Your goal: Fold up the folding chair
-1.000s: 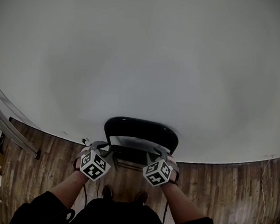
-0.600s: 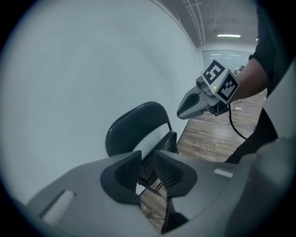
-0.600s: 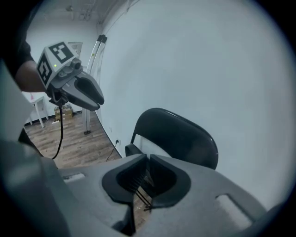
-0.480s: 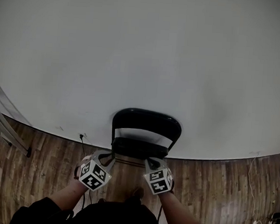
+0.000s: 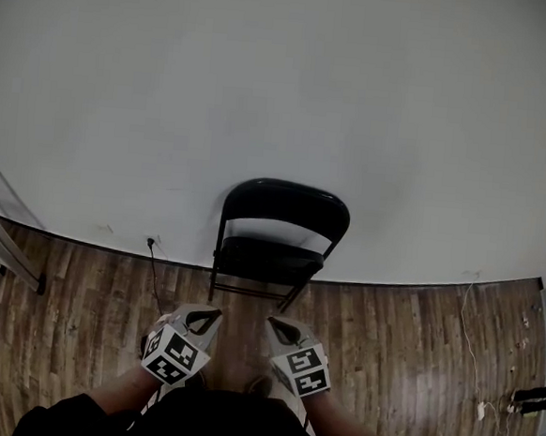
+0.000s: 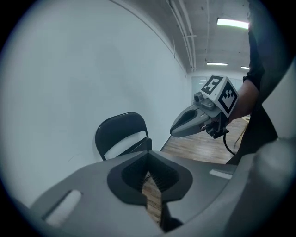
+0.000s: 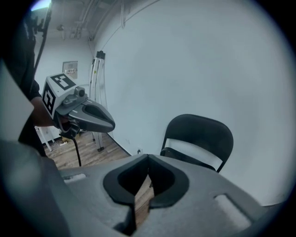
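The person holds the left gripper (image 5: 211,316) and right gripper (image 5: 274,323) low and close to the body, side by side, pointing forward and down over the wooden floor (image 5: 386,334). The jaws of each have just closed together on nothing. A cable (image 5: 152,271) trails down from the white wall (image 5: 283,91). The black folding chair (image 5: 283,208) stands well ahead against that wall, apparently folded flat.

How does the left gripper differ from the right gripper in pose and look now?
In the head view the left gripper points up and rightward, the right gripper up and leftward. The left gripper's marker cube shows another pattern than the right gripper's. Both have just closed, hold nothing, and stand clear of the folding chair.
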Motion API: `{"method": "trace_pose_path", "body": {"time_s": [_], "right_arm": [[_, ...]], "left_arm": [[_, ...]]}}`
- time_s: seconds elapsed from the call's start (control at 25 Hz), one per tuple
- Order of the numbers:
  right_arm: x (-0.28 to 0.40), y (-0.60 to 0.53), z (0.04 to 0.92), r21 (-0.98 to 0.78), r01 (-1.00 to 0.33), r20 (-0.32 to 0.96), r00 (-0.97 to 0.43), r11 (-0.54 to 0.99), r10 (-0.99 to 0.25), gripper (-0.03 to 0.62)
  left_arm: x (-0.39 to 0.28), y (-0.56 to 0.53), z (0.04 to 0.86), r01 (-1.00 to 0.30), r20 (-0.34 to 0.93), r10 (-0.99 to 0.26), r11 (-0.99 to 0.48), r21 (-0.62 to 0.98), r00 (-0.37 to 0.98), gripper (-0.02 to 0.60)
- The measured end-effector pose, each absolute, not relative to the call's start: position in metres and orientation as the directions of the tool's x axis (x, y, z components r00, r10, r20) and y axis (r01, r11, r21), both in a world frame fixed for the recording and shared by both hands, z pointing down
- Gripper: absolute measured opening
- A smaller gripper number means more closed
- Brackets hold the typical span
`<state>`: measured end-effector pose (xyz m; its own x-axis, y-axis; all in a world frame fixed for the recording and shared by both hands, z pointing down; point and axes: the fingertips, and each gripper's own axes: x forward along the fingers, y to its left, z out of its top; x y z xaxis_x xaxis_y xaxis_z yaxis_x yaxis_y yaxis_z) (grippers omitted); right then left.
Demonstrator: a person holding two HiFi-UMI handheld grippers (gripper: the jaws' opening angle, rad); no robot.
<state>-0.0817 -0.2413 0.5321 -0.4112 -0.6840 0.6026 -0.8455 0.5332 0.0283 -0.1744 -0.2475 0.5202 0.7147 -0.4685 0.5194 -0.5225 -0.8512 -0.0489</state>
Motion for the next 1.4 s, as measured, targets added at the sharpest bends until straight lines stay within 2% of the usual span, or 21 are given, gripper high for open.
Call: {"method": "trace_pose_path", "body": {"time_s": [0.24, 0.36, 0.68, 1.4], "right_arm": [[-0.077, -0.208, 0.488, -0.033, -0.828, 0.475, -0.506, 0.56, -0.72, 0.003], [-0.061, -0.185, 0.476, -0.085, -0.829, 0.415, -0.534, 0.553, -0.737, 0.003], [-0.026, -0.153, 0.479, -0.154, -0.834, 0.342, -0.548, 0.53, -0.763, 0.003], [-0.022, -0.149, 0.474, -0.147, -0.835, 0.333, -0.547, 0.53, -0.768, 0.002]], "left_arm": [[-0.134, -0.214, 0.462, -0.501, 0.333, -0.456, -0.863, 0.06, 0.826, 0.002], [-0.102, -0.193, 0.448, -0.48, 0.289, -0.432, -0.87, 0.118, 0.854, 0.002], [-0.048, -0.149, 0.462, -0.408, 0.323, -0.353, -0.905, 0.122, 0.878, 0.002], [-0.043, -0.14, 0.46, -0.412, 0.33, -0.353, -0.902, 0.128, 0.875, 0.002]]}}
